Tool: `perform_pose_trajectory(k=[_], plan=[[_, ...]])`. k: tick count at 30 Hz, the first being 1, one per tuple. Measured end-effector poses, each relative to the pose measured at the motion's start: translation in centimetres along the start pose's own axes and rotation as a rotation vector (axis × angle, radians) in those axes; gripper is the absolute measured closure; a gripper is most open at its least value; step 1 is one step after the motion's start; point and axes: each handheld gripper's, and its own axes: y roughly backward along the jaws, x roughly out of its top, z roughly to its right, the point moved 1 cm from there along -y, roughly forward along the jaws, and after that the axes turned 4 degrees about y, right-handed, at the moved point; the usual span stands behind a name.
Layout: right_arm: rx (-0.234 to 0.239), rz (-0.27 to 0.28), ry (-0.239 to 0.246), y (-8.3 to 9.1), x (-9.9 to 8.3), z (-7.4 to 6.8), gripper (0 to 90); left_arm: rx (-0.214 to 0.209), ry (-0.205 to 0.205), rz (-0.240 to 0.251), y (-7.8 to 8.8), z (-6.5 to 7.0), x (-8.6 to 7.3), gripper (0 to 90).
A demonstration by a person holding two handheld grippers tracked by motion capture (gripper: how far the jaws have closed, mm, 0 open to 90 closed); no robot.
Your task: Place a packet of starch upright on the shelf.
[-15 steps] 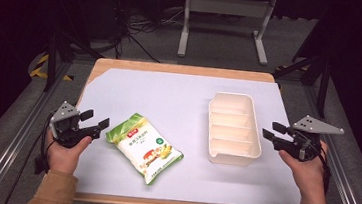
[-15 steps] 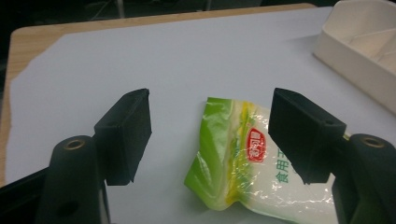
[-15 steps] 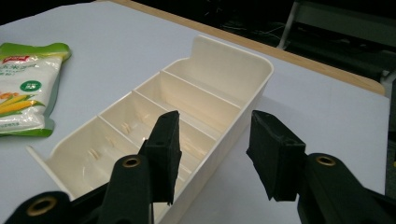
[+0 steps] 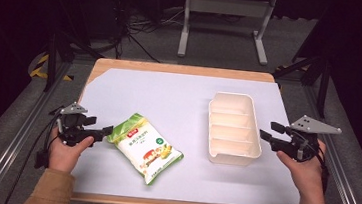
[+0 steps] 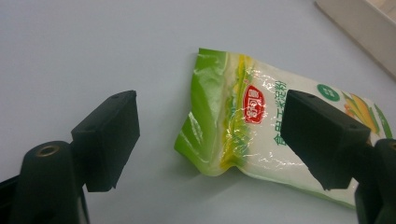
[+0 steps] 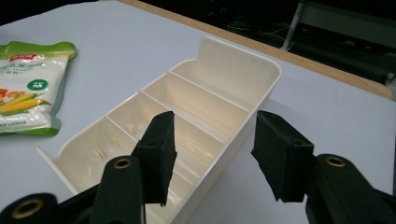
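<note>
A green and white food bag (image 4: 144,146) printed with corn lies flat on the white sheet, left of centre. My left gripper (image 4: 102,125) is open just left of the bag's upper corner. In the left gripper view the bag (image 5: 261,126) lies ahead between the spread jaws of that gripper (image 5: 208,107), untouched. A cream plastic tray (image 4: 233,160) with several compartments sits right of centre. My right gripper (image 4: 267,130) is open at the tray's right side. In the right gripper view its jaws (image 6: 212,126) stand either side of the tray's long wall (image 6: 233,60), and the bag (image 6: 28,93) lies far left.
The white sheet (image 4: 169,96) covers most of a wooden table whose edge (image 4: 182,69) shows at the back. Dark floor, cables and a metal stand (image 4: 224,21) lie beyond it. Metal rails run along both sides.
My left gripper has edged slightly right toward the bag's corner. The right gripper, bag and tray look unmoved.
</note>
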Motion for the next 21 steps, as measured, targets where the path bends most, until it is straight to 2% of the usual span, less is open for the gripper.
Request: perform_pose_trajectory(k=[3,5,7,12,17,21], plan=[[0.005,-0.007,0.004,-0.2,0.0,-0.2,47.9,-0.024,0.010,-0.018,-0.4,0.0,0.1,20.6],[0.008,-0.015,0.011,-0.4,-0.1,-0.4,47.8,-0.048,0.015,-0.051,-0.8,0.0,0.1,23.1],[0.009,-0.023,0.014,-0.5,-0.2,-0.5,47.8,-0.076,0.040,-0.079,-1.3,0.0,0.1,23.3],[0.013,-0.035,0.020,-0.7,-0.3,-0.7,47.8,-0.075,0.074,-0.115,-2.1,-0.2,-0.1,19.9],[0.010,-0.045,0.023,-0.8,-0.4,-0.9,47.4,-0.078,0.089,-0.157,-3.0,-0.6,-0.4,17.3],[0.008,-0.045,0.029,-0.7,-0.4,-1.0,47.1,-0.101,0.109,-0.196,-3.8,-0.8,-0.6,17.1]])
